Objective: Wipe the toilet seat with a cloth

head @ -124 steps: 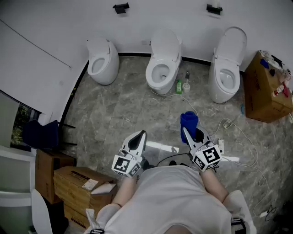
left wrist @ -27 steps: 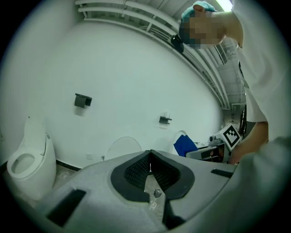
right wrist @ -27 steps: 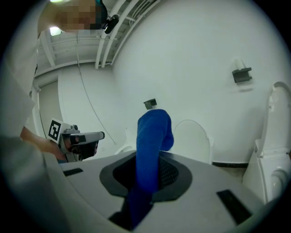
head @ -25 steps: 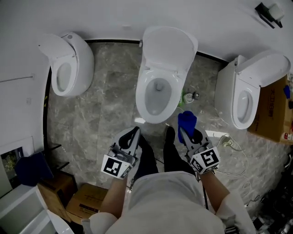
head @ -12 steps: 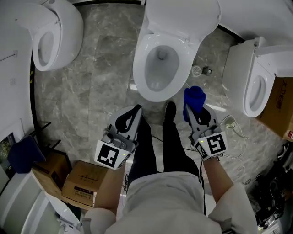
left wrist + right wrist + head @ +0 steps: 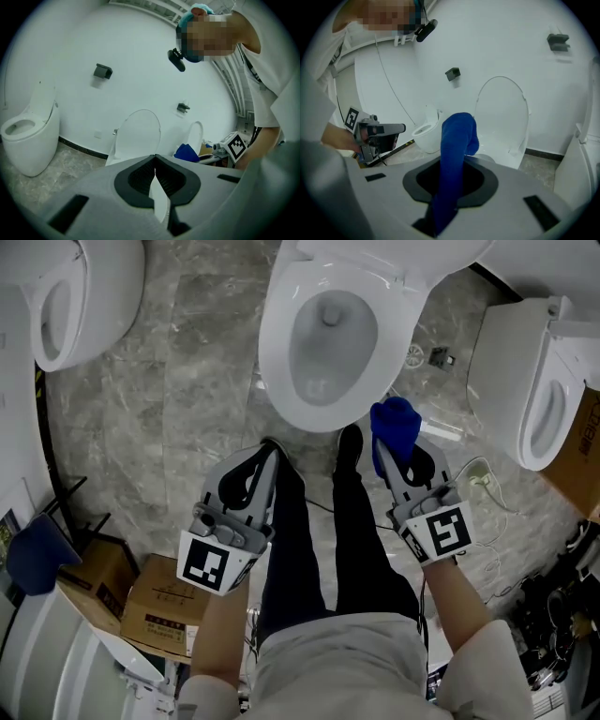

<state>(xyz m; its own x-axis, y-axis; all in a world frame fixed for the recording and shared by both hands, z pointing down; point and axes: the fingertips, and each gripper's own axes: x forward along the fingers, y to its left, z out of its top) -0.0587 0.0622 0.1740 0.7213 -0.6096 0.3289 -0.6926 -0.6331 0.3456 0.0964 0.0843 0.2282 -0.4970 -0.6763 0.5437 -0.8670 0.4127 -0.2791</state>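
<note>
Risk, cloth: the blue cloth (image 6: 394, 423) is pinched at its lower part only and the free end stands loose. Judged likely to fold over or pull out once rubbed hard on the toilet seat (image 6: 269, 348).
Risk, footing: the cable (image 6: 480, 476) lies on the floor at approx 4 o'clock of the bowl, near the person's shoe (image 6: 349, 441). Snag or trip is poss. if the person steps fwd.
Risk, lid: it stands raised behind the seat. A knock from either tool could drop it.
Right gripper (image 6: 387, 452): fingers clamped on the cloth, which fills the gap betw. them.
Left gripper (image 6: 271, 454): fingers together, tips meeting, nothing betw. them. It is held at 6 o'clock of the bowl, clear of it.
Cloth location: at 5 o'clock of the bowl, near the front rim, no contact w/ seat.
Stage: judged approach only, wiping not begun.
</note>
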